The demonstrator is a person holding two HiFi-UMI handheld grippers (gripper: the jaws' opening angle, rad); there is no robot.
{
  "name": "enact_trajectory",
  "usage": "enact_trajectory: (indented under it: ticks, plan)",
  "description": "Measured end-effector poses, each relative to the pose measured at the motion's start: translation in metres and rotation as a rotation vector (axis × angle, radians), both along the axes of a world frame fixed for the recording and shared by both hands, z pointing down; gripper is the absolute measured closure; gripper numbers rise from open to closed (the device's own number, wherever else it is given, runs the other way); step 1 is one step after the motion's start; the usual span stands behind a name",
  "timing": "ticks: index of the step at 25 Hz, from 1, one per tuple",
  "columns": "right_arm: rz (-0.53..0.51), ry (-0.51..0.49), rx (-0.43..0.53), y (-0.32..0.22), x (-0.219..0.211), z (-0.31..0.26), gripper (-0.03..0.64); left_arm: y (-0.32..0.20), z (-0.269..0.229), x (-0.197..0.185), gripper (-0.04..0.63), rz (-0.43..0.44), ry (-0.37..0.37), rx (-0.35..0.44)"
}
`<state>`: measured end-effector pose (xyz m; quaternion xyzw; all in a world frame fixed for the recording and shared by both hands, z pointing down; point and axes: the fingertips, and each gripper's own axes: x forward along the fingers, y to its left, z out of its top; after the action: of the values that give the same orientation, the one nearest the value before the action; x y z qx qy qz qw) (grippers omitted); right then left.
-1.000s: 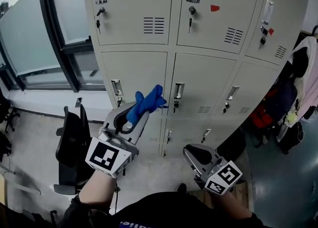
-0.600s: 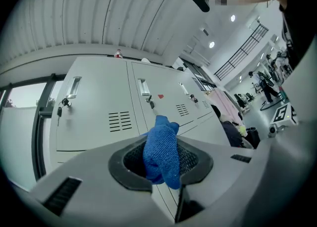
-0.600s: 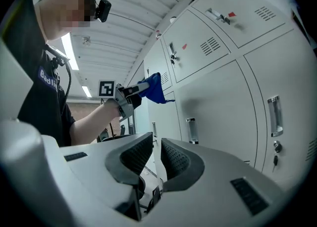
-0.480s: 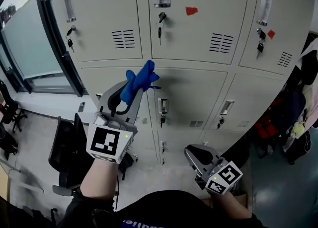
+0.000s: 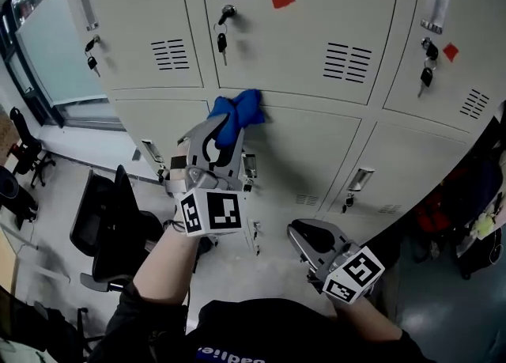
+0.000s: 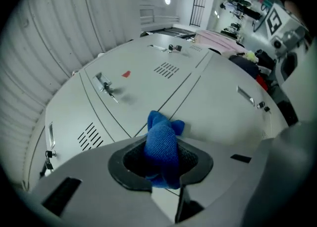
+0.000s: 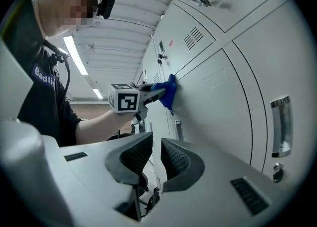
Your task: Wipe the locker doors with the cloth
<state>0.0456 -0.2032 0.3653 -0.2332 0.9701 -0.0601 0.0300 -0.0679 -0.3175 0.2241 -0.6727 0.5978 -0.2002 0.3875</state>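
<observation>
Left gripper [image 5: 224, 122] clamps the blue cloth [image 5: 238, 107] on the locker door [image 5: 312, 152], right gripper [image 5: 303, 236] closed, empty; wiping toward 12 o'clock may snag the hanging key [image 5: 222, 41]

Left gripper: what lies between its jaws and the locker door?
Only the blue cloth: the left gripper is shut on it and its bunched end touches the locker door. The left gripper view shows this; the right gripper view confirms contact.

floor [image 5: 261, 270]: pale grey | window [image 5: 39, 45]: left side | black office chair [image 5: 99, 223]: below window | strip lights [image 7: 75, 54]: ceiling
</observation>
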Motion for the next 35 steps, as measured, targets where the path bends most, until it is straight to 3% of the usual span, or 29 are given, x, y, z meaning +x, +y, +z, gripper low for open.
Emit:
enact_trajectory:
  ticks: [7, 12, 20, 26, 35]
  plan:
    - [0.0, 0.002, 0.009, 0.003, -0.004, -0.005, 0.569, -0.017, 0.012, 0.008, 0.494, -0.056, -0.228, 0.044]
    - [0.046, 0.009, 0.001, 0.0, -0.005, -0.002, 0.569, -0.018, 0.021, 0.01, 0.494, -0.022, -0.357, 0.062]
    - [0.084, 0.018, -0.01, 0.007, -0.028, -0.001, 0.569, -0.018, 0.069, 0.015, 0.493, 0.081, -0.441, 0.005]
    - [0.095, 0.035, -0.012, 0.013, -0.036, 0.002, 0.569, -0.018, 0.123, 0.021, 0.494, 0.128, -0.502, -0.089]
    - [0.102, 0.045, -0.025, 0.021, -0.035, 0.006, 0.569, -0.012, 0.17, 0.025, 0.493, 0.131, -0.475, -0.184]
